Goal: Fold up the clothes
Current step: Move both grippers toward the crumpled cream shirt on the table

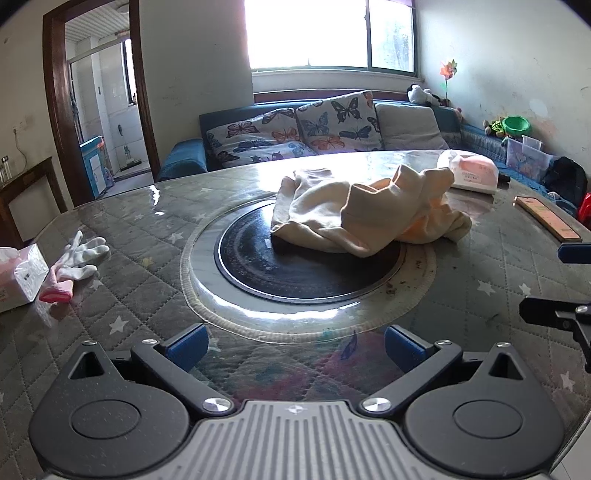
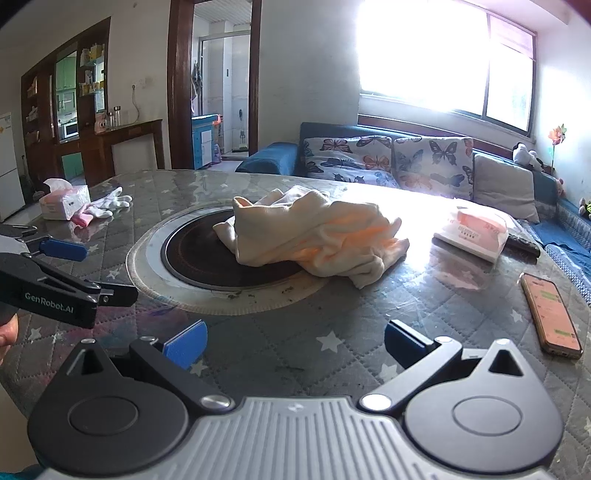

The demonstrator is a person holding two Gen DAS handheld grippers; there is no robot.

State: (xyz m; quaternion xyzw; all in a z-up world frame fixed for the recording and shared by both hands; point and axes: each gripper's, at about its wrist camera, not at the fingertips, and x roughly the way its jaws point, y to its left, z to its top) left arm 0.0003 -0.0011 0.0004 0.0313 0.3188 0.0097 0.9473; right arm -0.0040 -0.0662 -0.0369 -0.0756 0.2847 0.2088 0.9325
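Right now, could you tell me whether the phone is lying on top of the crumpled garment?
No, the phone lies flat on the table, apart from the cream garment.

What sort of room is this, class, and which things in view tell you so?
Most likely a home living room: a blue sofa with butterfly-print cushions under a window, and a round dining table holding a crumpled cream garment.

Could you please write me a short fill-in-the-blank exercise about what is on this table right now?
1. The cream garment lies in a ____ heap, partly over the black round plate.
2. Both the left gripper and the right gripper are ____.
3. The phone lies with its screen facing ____.

Missing words: crumpled; open; up
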